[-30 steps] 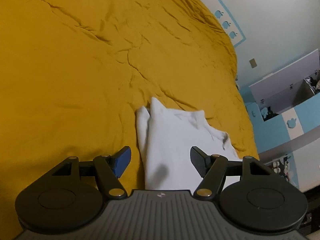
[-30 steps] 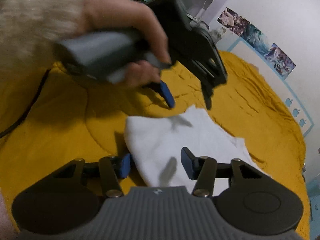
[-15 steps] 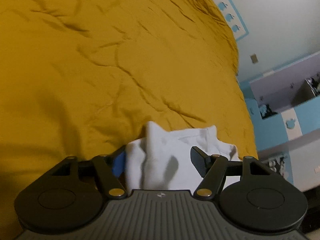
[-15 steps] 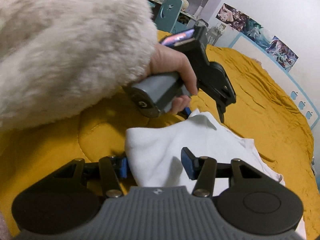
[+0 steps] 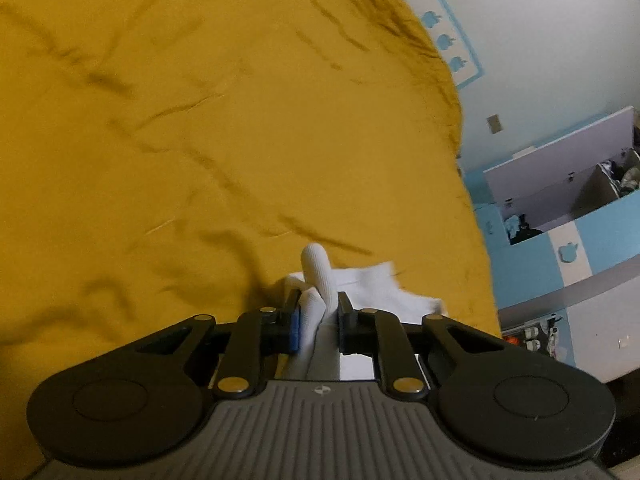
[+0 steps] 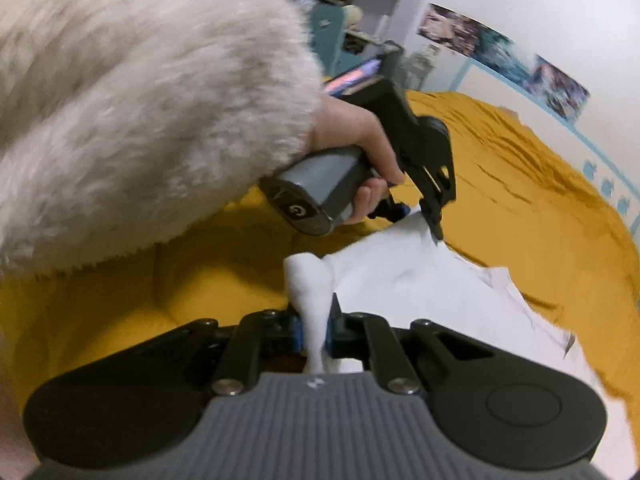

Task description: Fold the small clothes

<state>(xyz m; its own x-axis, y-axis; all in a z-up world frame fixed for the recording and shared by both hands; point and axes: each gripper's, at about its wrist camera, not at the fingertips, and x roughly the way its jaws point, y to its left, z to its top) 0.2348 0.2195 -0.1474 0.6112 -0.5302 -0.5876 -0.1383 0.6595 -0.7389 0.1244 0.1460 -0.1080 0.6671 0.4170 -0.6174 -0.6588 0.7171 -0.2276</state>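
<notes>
A small white garment (image 6: 432,280) lies partly folded on the yellow bedspread (image 5: 200,140). My left gripper (image 5: 318,316) is shut on a bunched fold of the garment (image 5: 316,280) at one edge. My right gripper (image 6: 316,326) is shut on another bunched fold (image 6: 308,280) at the near edge. In the right wrist view the left gripper (image 6: 420,216) shows beyond, held by a hand in a fluffy cream sleeve (image 6: 140,120), pinching the garment's far corner. The rest of the garment spreads to the right.
The bedspread (image 6: 540,200) fills most of both views. A white and blue wall with posters (image 6: 500,52) stands behind the bed. An open white drawer unit (image 5: 560,192) stands past the bed's right edge. Shelves with clutter (image 6: 360,0) stand at the back.
Both grippers have gone from open over the garment to shut on folds of it. The left gripper moved down to the garment's far corner.
</notes>
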